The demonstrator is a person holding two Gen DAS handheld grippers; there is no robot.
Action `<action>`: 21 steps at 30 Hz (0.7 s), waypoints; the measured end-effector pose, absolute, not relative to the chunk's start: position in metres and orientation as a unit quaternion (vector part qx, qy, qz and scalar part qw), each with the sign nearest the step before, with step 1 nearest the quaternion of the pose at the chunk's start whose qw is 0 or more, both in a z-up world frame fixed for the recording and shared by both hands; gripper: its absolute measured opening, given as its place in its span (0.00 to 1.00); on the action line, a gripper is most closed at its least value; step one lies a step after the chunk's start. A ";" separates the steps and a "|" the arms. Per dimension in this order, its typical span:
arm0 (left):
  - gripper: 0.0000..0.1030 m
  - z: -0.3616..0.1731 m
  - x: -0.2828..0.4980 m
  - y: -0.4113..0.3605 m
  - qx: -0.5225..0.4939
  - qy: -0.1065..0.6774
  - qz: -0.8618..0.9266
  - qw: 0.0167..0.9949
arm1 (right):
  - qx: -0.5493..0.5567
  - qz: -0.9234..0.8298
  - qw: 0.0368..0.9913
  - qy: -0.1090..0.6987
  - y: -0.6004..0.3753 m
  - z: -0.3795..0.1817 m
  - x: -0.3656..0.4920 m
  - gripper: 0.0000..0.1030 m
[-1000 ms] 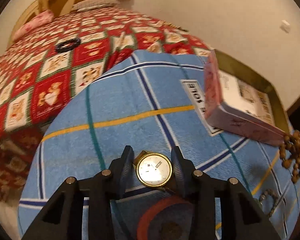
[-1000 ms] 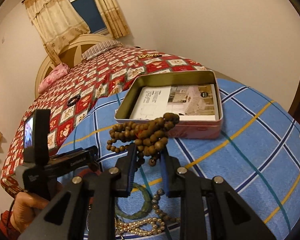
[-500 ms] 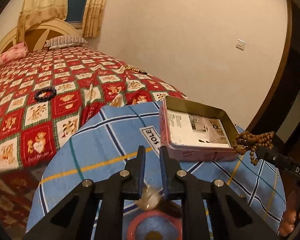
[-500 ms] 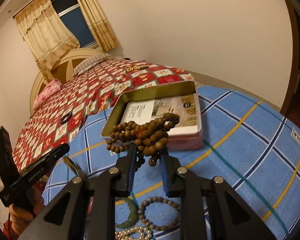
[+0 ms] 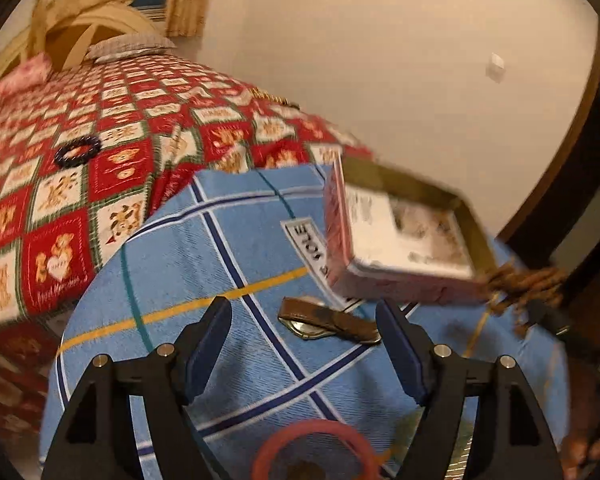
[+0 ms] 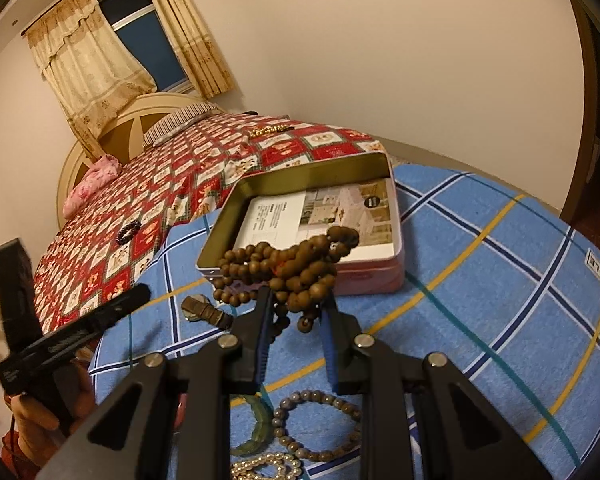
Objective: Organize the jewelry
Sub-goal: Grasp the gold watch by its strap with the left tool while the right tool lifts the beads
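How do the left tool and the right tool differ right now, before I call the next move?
Left tool: jaws wide and opening, nothing pressed between them; the watch lies face-down on the blue checked cloth beyond its fingertips.
Right tool: jaws narrow, clamped on the brown wooden bead string, lifted in front of the open tin.
Shared: both are black two-finger tools with blue pads, aimed downward over the cloth.

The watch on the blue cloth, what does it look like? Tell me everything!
The watch has a gold-coloured case and a brown, leather-looking strap. It lies flat on the blue checked cloth, apparently face down with the strap over it, just in front of the pink tin. Nothing grips it: the left gripper is opening, its fingers either side.
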State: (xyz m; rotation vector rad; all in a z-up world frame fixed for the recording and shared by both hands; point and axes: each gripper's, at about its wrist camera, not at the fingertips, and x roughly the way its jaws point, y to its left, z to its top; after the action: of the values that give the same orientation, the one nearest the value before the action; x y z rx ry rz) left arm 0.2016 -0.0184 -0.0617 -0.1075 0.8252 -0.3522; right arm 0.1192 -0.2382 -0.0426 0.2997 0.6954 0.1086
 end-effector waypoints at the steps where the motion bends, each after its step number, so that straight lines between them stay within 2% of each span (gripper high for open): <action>1: 0.73 -0.067 0.205 -0.025 -0.036 0.409 -0.165 0.897 | 0.145 0.054 0.928 0.339 -0.239 -0.042 0.119 0.24; 5: 0.73 -0.093 0.226 -0.047 -0.045 0.474 -0.150 0.866 | 0.143 0.051 0.928 0.339 -0.243 -0.044 0.117 0.24; 10: 0.74 -0.091 0.238 -0.076 -0.021 0.492 -0.106 0.864 | 0.147 0.045 0.926 0.344 -0.251 -0.048 0.121 0.25; 11: 0.71 -0.091 0.237 -0.078 -0.012 0.490 -0.102 0.866 | 0.148 0.044 0.926 0.345 -0.252 -0.048 0.121 0.25; 12: 0.53 -0.090 0.234 -0.079 -0.003 0.482 -0.100 0.871 | 0.150 0.042 0.925 0.347 -0.254 -0.049 0.121 0.25; 14: 0.39 -0.089 0.228 -0.073 -0.006 0.470 -0.129 0.873 | 0.152 0.040 0.924 0.348 -0.257 -0.049 0.119 0.25; 21: 0.39 -0.072 0.196 -0.037 -0.050 0.410 -0.205 0.887 | 0.153 0.039 0.924 0.348 -0.260 -0.049 0.118 0.25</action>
State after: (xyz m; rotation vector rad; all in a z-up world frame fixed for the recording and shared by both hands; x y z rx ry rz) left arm 0.1958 -0.0367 -0.0722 -0.1041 0.8533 -0.4258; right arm 0.1183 -0.2604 -0.0493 0.3147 0.7138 0.0795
